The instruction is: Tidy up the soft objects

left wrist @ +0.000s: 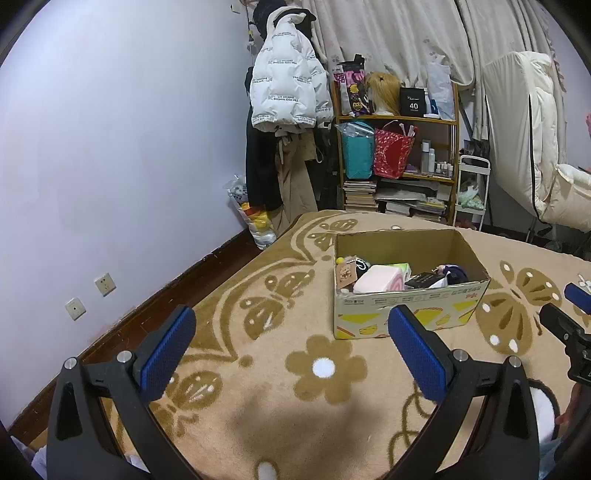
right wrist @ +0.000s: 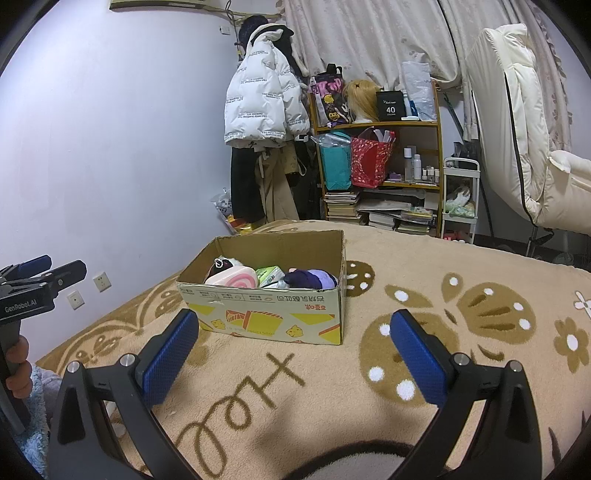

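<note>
1. I am holding my left gripper (left wrist: 291, 338) above the beige blanket (left wrist: 332, 417), low in the frame; its blue fingers (left wrist: 168, 350) are standing spread wide and gripping nothing.
2. I am holding my right gripper (right wrist: 295, 341) the same way in the lower part of its own view; its blue fingers (right wrist: 419, 356) are spread wide and empty.
3. The cardboard box (left wrist: 406, 314) is sitting open on the blanket, right of centre in the left view and just left of centre in the right view; it is lying beyond both pairs of fingers, apart from them.
4. Soft objects are lying inside the box: a pink roll plush (right wrist: 236, 278) toward its left side; a green tissue pack (right wrist: 269, 275) beside it; a dark purple plush (right wrist: 310, 278) toward the right.
5. At the back of the room a wooden shelf (left wrist: 397, 120) is standing with bags and books on it; a white puffer jacket (left wrist: 286, 79) is hanging to its left; a curtain (right wrist: 369, 33) is hanging behind.
6. My other gripper is showing at the right edge of the left view and at the left edge of the right view.
</note>
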